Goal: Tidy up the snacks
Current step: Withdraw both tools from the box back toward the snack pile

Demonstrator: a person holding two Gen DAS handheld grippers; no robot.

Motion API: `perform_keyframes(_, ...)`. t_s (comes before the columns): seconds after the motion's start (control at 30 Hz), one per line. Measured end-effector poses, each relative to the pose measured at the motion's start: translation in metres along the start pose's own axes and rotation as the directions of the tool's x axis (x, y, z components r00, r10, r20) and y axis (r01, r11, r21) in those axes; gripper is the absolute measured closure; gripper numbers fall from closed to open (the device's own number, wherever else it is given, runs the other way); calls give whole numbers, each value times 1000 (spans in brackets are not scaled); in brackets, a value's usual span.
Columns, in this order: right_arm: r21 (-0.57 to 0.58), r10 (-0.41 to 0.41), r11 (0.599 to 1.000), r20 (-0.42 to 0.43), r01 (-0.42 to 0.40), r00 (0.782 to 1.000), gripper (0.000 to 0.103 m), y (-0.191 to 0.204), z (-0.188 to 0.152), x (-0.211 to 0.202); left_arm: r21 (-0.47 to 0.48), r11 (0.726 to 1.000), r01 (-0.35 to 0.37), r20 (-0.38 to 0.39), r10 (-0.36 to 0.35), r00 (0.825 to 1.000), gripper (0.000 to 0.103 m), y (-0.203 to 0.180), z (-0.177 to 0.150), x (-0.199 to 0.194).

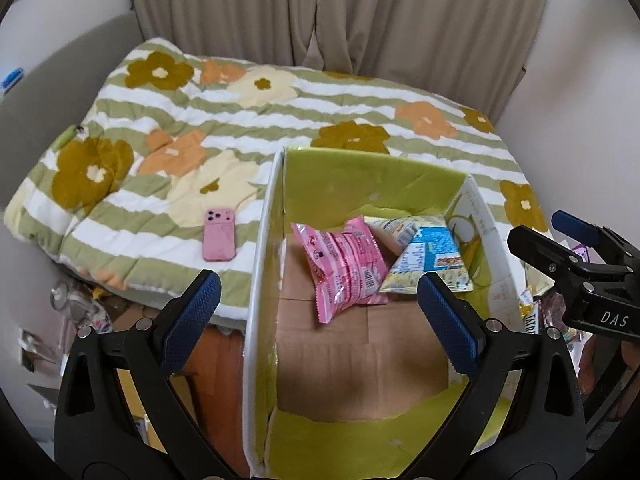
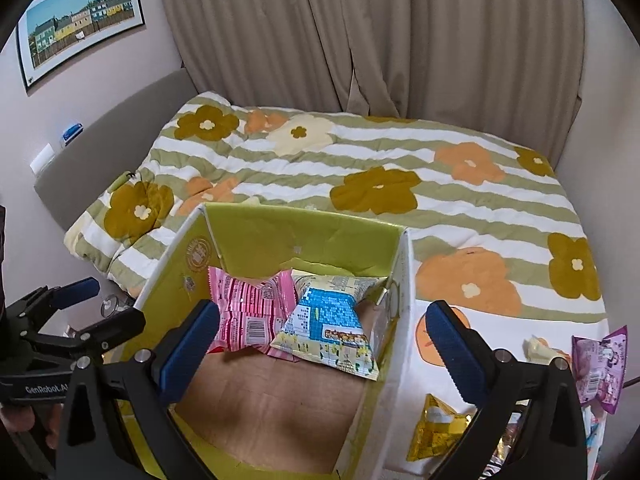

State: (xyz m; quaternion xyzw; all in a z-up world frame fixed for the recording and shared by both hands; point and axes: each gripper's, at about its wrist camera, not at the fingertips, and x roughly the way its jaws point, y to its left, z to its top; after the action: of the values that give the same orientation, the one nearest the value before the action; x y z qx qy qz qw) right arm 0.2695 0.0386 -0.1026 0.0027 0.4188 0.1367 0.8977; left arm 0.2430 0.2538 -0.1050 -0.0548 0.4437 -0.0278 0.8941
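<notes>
An open green cardboard box (image 1: 372, 176) (image 2: 304, 232) stands on the bed. Inside at its far end lie a pink striped snack packet (image 1: 344, 264) (image 2: 248, 312) and a blue and yellow snack packet (image 1: 428, 260) (image 2: 332, 328). My left gripper (image 1: 320, 308) is open and empty above the box's near end. My right gripper (image 2: 320, 344) is open and empty over the box's right wall; it also shows at the right in the left wrist view (image 1: 560, 240). Loose snacks lie right of the box: a yellow packet (image 2: 436, 428) and a purple packet (image 2: 600, 368).
A flowered quilt (image 1: 240, 120) (image 2: 400, 168) covers the bed. A pink phone (image 1: 219, 234) lies on it left of the box. Curtains (image 2: 360, 40) hang behind the bed. Clutter lies on the floor at the lower left (image 1: 80, 308).
</notes>
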Motion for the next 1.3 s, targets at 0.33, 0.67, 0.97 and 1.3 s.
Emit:
perform_keyframes(0.33, -11, 38, 999, 71, -37, 997, 0, -30, -24, -69, -34, 999, -40, 101, 43, 994, 5, -53, -32, -71)
perform_keyframes(0.67, -26, 20, 1000, 123, -17, 992, 0, -91, -81, -151, -27, 1000, -14, 155, 18, 988, 5, -145, -97, -119)
perform_keyframes(0.97, -1, -34, 999, 130, 34, 991, 0, -155, -137, -194, 22, 1000, -8, 163, 4, 987, 5, -217, -156, -124)
perform_keyframes(1.3, 18, -44, 999, 114, 42, 993, 0, -199, -191, -200, 122, 989, -80, 165, 59, 984, 5, -265, -201, -92)
